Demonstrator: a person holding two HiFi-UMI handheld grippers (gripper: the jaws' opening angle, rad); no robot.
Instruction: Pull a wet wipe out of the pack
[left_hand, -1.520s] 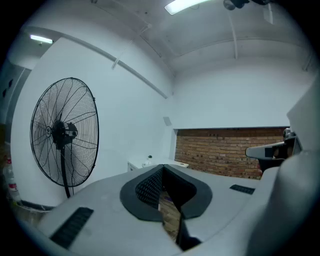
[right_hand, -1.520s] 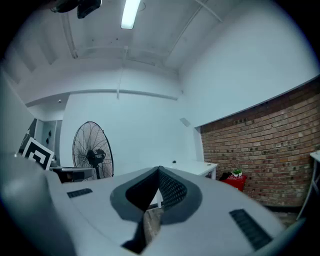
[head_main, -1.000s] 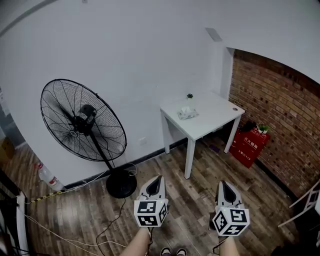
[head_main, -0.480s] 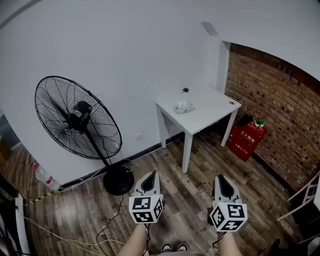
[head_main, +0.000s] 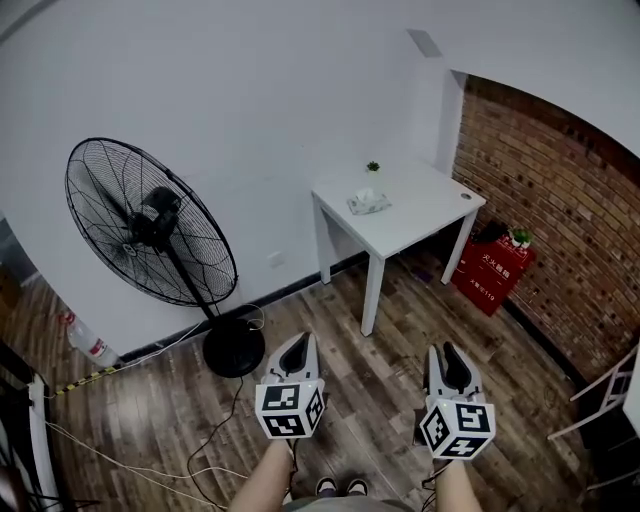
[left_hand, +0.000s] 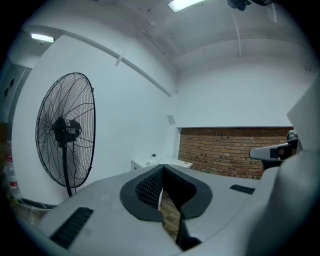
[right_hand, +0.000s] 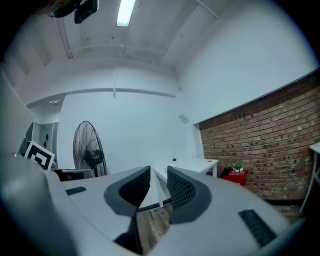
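Note:
The wet wipe pack (head_main: 368, 203) lies on a small white table (head_main: 425, 215) against the far wall, next to a tiny potted plant (head_main: 373, 168). Both grippers are held low over the wooden floor, well short of the table and pointing towards it. My left gripper (head_main: 298, 342) is at the lower centre, and in its own view (left_hand: 161, 169) its tips meet with nothing between them. My right gripper (head_main: 447, 352) is to its right, and its own view (right_hand: 159, 172) shows a narrow gap between empty jaws. The table (right_hand: 187, 162) is small and distant in the right gripper view.
A large black standing fan (head_main: 150, 225) is at the left, its round base (head_main: 235, 352) and cable on the floor. A red box (head_main: 495, 272) sits against the brick wall (head_main: 560, 210) to the right of the table. The person's shoes (head_main: 340, 487) show at the bottom.
The view has shifted a little, so the table and fan sit slightly further left and higher. Both grippers sit slightly lower in the picture, their jaws unchanged.

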